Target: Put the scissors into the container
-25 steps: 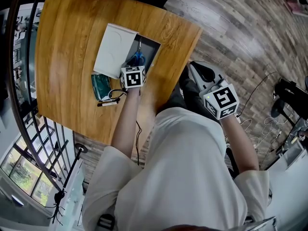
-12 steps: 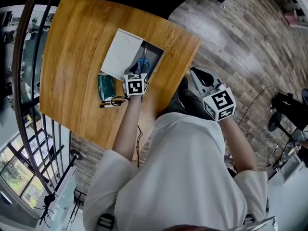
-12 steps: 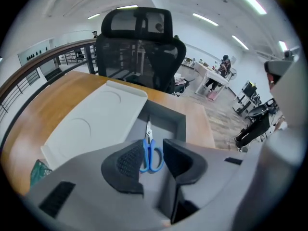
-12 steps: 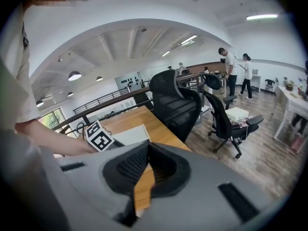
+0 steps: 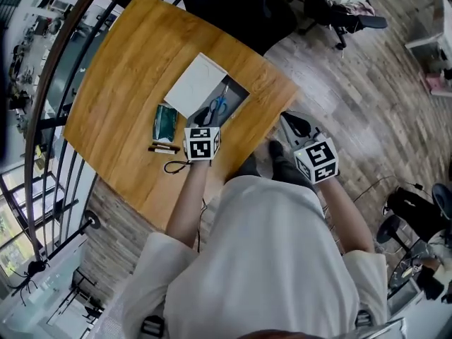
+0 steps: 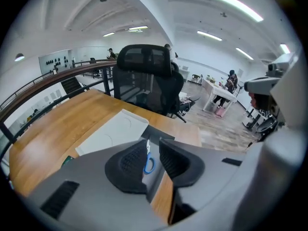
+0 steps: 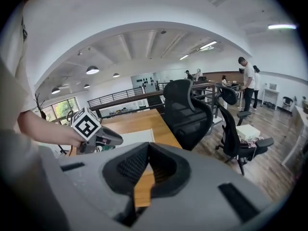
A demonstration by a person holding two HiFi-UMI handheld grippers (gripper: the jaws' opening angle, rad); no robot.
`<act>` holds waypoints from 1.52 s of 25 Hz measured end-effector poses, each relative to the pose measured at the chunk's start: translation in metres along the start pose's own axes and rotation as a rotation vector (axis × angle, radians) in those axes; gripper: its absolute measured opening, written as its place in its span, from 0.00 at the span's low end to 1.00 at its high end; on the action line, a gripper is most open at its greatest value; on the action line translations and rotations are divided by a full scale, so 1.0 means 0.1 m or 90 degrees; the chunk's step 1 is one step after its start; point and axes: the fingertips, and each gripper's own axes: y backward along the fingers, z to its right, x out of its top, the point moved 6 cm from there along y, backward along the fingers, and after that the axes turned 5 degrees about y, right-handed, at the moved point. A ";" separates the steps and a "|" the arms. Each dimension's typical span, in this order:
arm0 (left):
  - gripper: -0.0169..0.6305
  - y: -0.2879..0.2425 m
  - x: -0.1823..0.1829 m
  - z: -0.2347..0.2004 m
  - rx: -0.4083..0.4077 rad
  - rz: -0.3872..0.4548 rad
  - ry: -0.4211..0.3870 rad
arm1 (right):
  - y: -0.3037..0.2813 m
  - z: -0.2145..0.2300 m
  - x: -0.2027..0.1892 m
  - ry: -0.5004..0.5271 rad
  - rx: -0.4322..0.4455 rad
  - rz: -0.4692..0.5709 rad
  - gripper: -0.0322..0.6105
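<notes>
The blue-handled scissors (image 5: 219, 105) lie inside the dark grey container (image 5: 234, 99) near the table's right edge, with its white lid (image 5: 196, 85) beside it on the left. My left gripper (image 5: 204, 122) hangs above the container's near end, clear of the scissors (image 6: 149, 165), which show far below through the gap. Its jaws have just been closing, they still stand apart, and nothing is between them. My right gripper (image 5: 295, 127) hovers off the table's right side over the floor; its fingertips (image 7: 142, 153) meet, holding nothing.
A green packet (image 5: 166, 122), a pen (image 5: 164, 147) and a black cable (image 5: 176, 166) lie left of my left gripper. A black office chair (image 6: 147, 78) stands beyond the table's far edge. A railing (image 5: 49, 83) runs along the left side. People stand far off.
My left gripper has risen and drawn back from the container, leaving the scissors inside it. The right gripper has lifted a little, beside the table.
</notes>
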 end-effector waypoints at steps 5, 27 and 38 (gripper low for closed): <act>0.12 0.41 0.00 0.25 0.037 0.041 0.039 | 0.20 0.08 0.01 0.039 0.048 0.008 0.05; 0.05 2.06 -0.56 1.24 0.191 0.233 0.195 | 0.94 0.00 0.00 0.140 0.226 0.066 0.05; 0.02 2.99 -1.07 1.21 0.210 0.338 0.217 | 1.01 -0.55 0.19 0.168 0.246 0.104 0.05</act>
